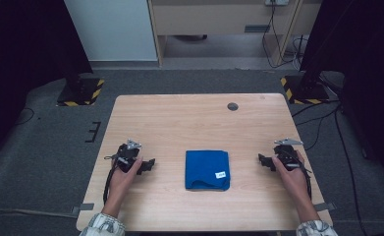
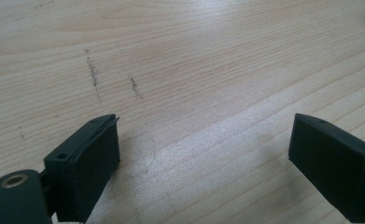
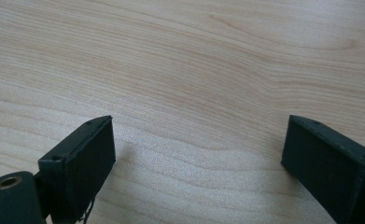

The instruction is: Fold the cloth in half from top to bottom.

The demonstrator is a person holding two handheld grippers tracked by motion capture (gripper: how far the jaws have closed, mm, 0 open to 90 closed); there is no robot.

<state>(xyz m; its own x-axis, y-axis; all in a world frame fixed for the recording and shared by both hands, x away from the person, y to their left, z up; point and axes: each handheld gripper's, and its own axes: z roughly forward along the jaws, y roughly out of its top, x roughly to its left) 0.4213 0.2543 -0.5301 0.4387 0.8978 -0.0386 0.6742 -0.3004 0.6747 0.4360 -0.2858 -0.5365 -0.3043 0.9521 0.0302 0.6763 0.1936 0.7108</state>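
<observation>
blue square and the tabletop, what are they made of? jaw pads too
Blue square: looks like folded cloth, matte, soft rounded fold at its near edge, small white tag.
Tabletop: pale wood or wood-look laminate, smooth, grain lines and faint sheen; cannot tell which.
Jaw pads: black, matte, probably rubber or plastic.

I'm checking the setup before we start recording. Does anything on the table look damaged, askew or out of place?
Nothing serious. The folded blue cloth lies square at mid-table between the open left tongs and right tongs. The left gripper view shows a few dark scuff marks on the table.
</observation>
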